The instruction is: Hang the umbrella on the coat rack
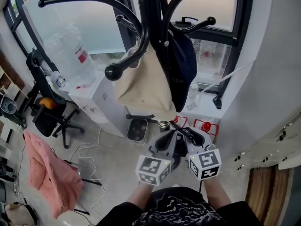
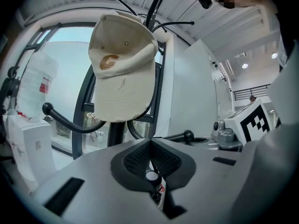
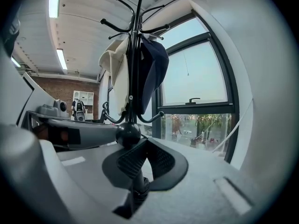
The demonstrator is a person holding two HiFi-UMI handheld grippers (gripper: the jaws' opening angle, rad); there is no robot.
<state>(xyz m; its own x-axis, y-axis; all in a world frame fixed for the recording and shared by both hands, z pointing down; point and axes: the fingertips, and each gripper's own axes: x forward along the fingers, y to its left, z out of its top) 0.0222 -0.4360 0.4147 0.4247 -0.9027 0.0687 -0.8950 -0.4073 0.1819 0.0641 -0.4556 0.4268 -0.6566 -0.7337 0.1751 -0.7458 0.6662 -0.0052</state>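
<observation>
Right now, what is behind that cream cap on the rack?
Behind the cream cap runs the coat rack's black pole, with a dark blue cap beyond. Which hook carries the cream one I cannot see: its cloth covers that.

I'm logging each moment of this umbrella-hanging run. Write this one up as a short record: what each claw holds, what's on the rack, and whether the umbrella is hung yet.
left claw: shut on the umbrella
right claw: shut on the umbrella's slim black stem
claws: side by side, low in front of the rack
coat rack: black, curved ball-tipped arms
on rack: beige cap, navy cap
bare hook: upper left in the head view
umbrella hung: not yet
</observation>
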